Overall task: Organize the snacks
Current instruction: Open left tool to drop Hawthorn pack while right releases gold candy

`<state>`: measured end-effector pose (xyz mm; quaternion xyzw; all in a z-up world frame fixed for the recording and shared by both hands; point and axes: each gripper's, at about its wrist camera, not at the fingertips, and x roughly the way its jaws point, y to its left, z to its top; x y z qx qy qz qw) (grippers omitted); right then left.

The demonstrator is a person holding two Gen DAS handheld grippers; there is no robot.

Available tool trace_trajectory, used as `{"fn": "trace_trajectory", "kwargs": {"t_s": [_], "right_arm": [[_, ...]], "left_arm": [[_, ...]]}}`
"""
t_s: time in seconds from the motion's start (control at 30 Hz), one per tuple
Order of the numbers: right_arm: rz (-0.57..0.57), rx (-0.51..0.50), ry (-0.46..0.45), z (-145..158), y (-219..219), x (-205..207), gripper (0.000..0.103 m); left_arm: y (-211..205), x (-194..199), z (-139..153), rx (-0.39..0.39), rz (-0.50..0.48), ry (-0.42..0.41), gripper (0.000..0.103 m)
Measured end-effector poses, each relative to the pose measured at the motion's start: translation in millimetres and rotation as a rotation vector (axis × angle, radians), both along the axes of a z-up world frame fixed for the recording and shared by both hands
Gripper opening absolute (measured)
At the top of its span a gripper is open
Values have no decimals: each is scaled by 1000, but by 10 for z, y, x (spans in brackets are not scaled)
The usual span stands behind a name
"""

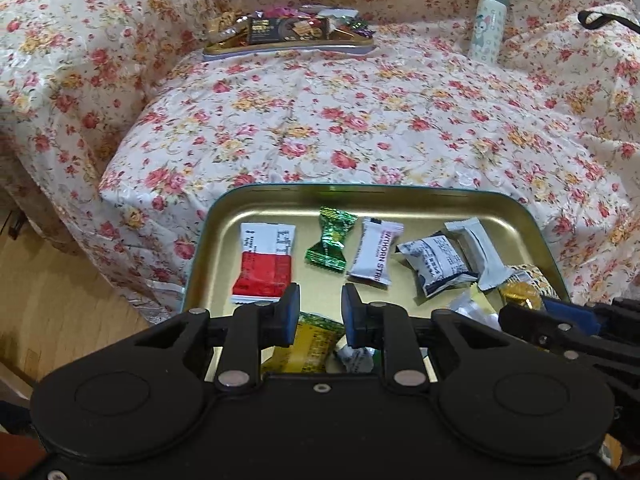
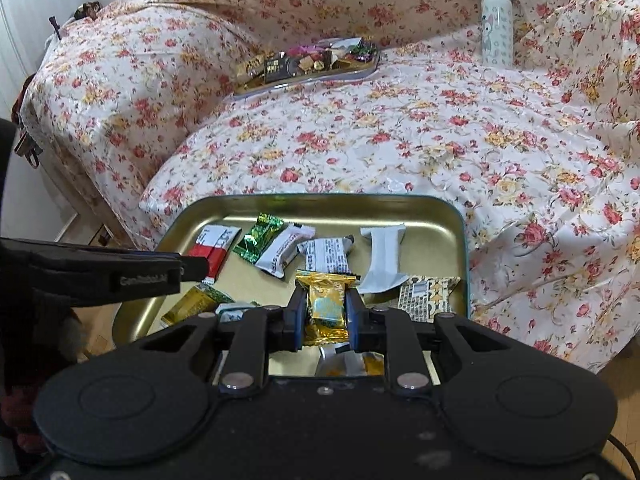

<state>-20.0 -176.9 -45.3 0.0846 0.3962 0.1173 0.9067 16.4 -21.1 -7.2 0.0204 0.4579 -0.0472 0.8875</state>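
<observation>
The right gripper [image 2: 323, 312] is clamped on a gold snack [image 2: 326, 304], its blue pads pressing the wrapper's two sides just above the near end of a gold tin tray [image 2: 460, 236]. The left gripper [image 1: 320, 312] hovers over the same tray with its jaws drawn close and nothing between them; a narrow gap shows the tray floor beyond. In the right wrist view the left gripper reaches in from the left edge, its tip over a red-and-white packet [image 2: 214, 250]. Spread across the tray floor lie that packet, a green twist candy [image 1: 330, 244], a white bar [image 1: 374, 254] printed with dark letters, a white-and-black packet [image 1: 436, 266], a plain white sachet [image 1: 478, 254] and a patterned wrapper [image 2: 426, 294] at the right wall. A yellow-green packet [image 1: 310, 342] and a small white one [image 1: 356, 356] sit at the near edge, partly hidden by the left gripper's fingers. The tray rests on the front of a sofa seat draped in a floral cover [image 1: 360, 120]. Well behind it, against the backrest, a second tray [image 1: 288, 46] is heaped with mixed snacks. To the right, a pale bottle [image 1: 488, 20] with a cartoon print stands upright on the cover. A black strap [image 1: 604, 18] shows at the far right, and wooden floor [image 1: 52, 280] at the lower left.
</observation>
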Motion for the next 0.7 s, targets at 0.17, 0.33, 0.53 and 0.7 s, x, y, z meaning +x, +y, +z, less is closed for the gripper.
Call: {"fn": "trace_trajectory", "kwargs": {"t_s": [0.17, 0.33, 0.53, 0.7], "right_arm": [[14, -32, 12, -32, 73, 24, 22], [48, -59, 26, -62, 146, 40, 22], [98, -90, 27, -66, 247, 32, 22], [132, -103, 40, -91, 298, 48, 23]], "left_arm": [[79, -63, 41, 7, 42, -33, 30], [169, -88, 26, -5, 78, -28, 30], [202, -82, 0, -20, 89, -12, 31], [198, -91, 0, -17, 86, -15, 31]]}}
